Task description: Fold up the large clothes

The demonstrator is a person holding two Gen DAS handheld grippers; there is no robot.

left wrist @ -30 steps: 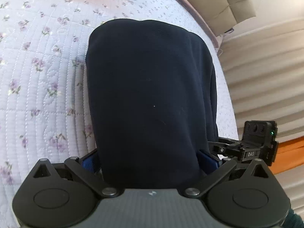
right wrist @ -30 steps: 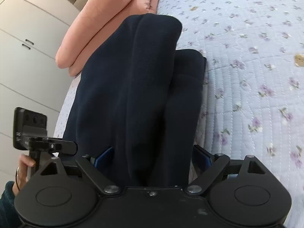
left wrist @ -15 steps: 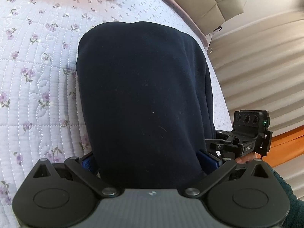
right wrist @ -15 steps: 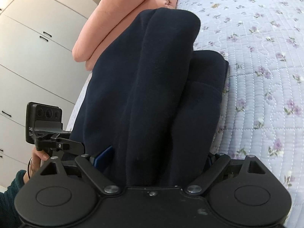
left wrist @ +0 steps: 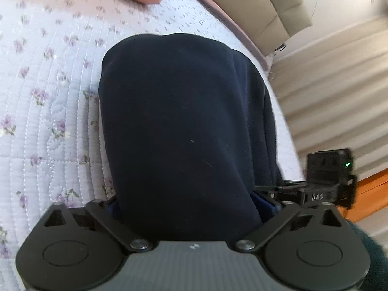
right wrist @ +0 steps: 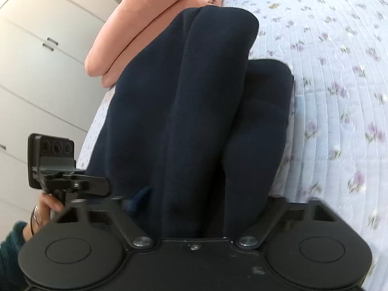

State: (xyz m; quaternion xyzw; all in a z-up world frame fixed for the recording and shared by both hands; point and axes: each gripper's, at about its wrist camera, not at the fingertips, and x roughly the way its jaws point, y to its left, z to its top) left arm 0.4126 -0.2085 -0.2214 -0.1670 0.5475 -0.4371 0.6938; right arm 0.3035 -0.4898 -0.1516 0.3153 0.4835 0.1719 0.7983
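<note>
Navy fleece fabric, a folded large garment (left wrist: 184, 126), is seen lying on a bed covered by a pale quilted bedspread (left wrist: 48, 101) printed with small purple flowers. In the left wrist view the garment is shown as a smooth, rounded bundle that fills the space in front of the left tongs (left wrist: 186, 208). The jaws of these tongs are closing, with the near end of the bundle lodged between them. Only a blue pad (left wrist: 263, 205) at one side is glimpsed, and whether the cloth is pressed by it cannot be told.

In the right wrist view the same garment (right wrist: 194, 111) is shown with several thick lengthwise folds, a lower layer being exposed at its right. The right tongs (right wrist: 198, 206) are also closing around the near end of the fabric; the fingertips are hidden by cloth and motion blur, so a firm grip cannot be confirmed.

A folded peach blanket (right wrist: 135, 26) is seen just beyond the garment, touching its far left edge. Pale cupboard doors (right wrist: 36, 72) are visible past the bed's edge. A hand (right wrist: 46, 211) in a dark green sleeve is seen on the other device's handle.
</note>
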